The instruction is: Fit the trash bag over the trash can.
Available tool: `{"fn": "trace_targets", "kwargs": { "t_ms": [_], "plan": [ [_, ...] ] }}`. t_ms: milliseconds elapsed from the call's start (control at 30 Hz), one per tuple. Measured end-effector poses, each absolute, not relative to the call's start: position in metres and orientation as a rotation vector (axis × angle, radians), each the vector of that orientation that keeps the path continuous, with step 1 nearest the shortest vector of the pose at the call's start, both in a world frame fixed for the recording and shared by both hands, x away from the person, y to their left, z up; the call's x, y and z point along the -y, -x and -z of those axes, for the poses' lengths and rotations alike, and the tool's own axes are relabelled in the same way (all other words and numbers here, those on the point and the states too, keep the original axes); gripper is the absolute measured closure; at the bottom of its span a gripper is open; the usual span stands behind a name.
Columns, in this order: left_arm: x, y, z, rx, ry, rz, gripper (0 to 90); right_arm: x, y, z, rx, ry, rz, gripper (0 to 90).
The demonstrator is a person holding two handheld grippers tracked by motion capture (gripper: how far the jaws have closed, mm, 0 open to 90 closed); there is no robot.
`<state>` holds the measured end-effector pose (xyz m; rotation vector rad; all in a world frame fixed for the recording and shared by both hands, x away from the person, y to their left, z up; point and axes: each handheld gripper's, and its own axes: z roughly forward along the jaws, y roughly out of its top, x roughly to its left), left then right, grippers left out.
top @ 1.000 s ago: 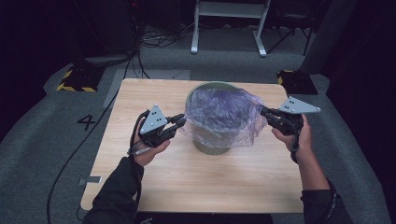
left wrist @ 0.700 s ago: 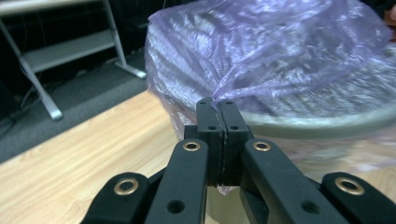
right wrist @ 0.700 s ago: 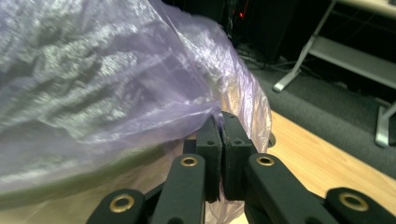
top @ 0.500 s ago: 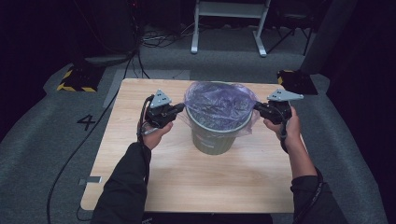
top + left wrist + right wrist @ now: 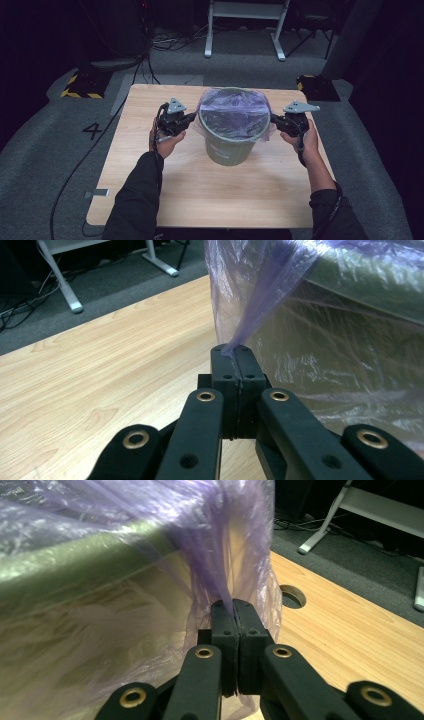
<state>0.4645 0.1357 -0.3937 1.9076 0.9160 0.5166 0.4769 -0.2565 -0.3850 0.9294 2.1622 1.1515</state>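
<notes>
Bin: the green bin [image 5: 231,142] is standing upright in the middle of the frame in the high view, on the wooden worktop [image 5: 165,190].
Bag: the thin purple bag [image 5: 234,112] is lying inside the bin and its edge is folding over the rim on both sides.
Left hand-held gripper: your left hand-held gripper [image 5: 186,120] is sitting just left of the bin's rim; in the left gripper view [image 5: 233,351] the jaws are clenched and are pinching a gathered strand of the purple bag, which is rising from the tips to the upper right of that frame.
Right hand-held gripper: your right hand-held gripper [image 5: 276,121] is sitting just right of the rim; in the right gripper view [image 5: 233,605] the jaws are clenched on a fold of the same bag, with the film hanging in front of the bin's wall.
Hands: you are holding both grippers at about the same height, one at each side of the bin.
</notes>
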Motion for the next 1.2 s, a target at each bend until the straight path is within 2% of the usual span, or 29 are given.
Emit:
{"fn": "trace_targets", "kwargs": {
  "t_ms": [33, 67, 100, 133, 267, 300, 367, 533, 567, 700, 933, 1067, 1200],
  "plan": [
    [-0.134, -0.465, 0.394, -0.931, -1.907, -0.537, 87.8, 0.255, -0.477, 0.386, -2.161, -0.929, -1.15, 87.4],
    [-0.132, -0.465, 0.394, -0.963, -1.89, -0.562, 76.5, 0.254, -0.477, 0.386, -2.161, -0.927, -1.144, 85.8],
    [-0.133, -0.464, 0.394, -0.949, -1.882, -0.553, 69.5, 0.252, -0.476, 0.387, -2.157, -0.919, -1.125, 83.6],
    [-0.136, -0.46, 0.394, -0.901, -1.856, -0.53, 68.9, 0.252, -0.476, 0.387, -2.155, -0.913, -1.118, 81.6],
    [-0.143, -0.44, 0.387, -0.839, -1.853, -0.611, 49.4, 0.26, -0.466, 0.385, -2.126, -0.877, -1.128, 74.1],
    [-0.145, -0.436, 0.386, -0.838, -1.853, -0.622, 42.2, 0.263, -0.461, 0.384, -2.126, -0.866, -1.133, 69.7],
    [-0.152, -0.425, 0.385, -0.818, -1.85, -0.633, 33.5, 0.268, -0.456, 0.381, -2.131, -0.841, -1.137, 61.7],
    [-0.169, -0.403, 0.385, -0.782, -1.825, -0.579, 22.0, 0.281, -0.44, 0.371, -2.135, -0.776, -1.16, 37.7],
    [-0.17, -0.399, 0.385, -0.767, -1.824, -0.577, 21.4, 0.284, -0.437, 0.368, -2.134, -0.76, -1.157, 32.5],
    [-0.165, -0.386, 0.385, -0.691, -1.851, -0.548, 18.1, 0.29, -0.43, 0.363, -2.145, -0.721, -1.179, 24.9],
    [-0.142, -0.378, 0.379, -0.584, -1.872, -0.553, 17.6, 0.286, -0.421, 0.348, -2.117, -0.674, -1.291, 25.2],
    [-0.129, -0.382, 0.379, -0.555, -1.918, -0.591, 29.1, 0.281, -0.422, 0.338, -2.114, -0.65, -1.336, 28.3],
    [-0.124, -0.39, 0.38, -0.554, -1.944, -0.58, 46.6, 0.276, -0.427, 0.331, -2.112, -0.658, -1.374, 42.3]
  ]
}}
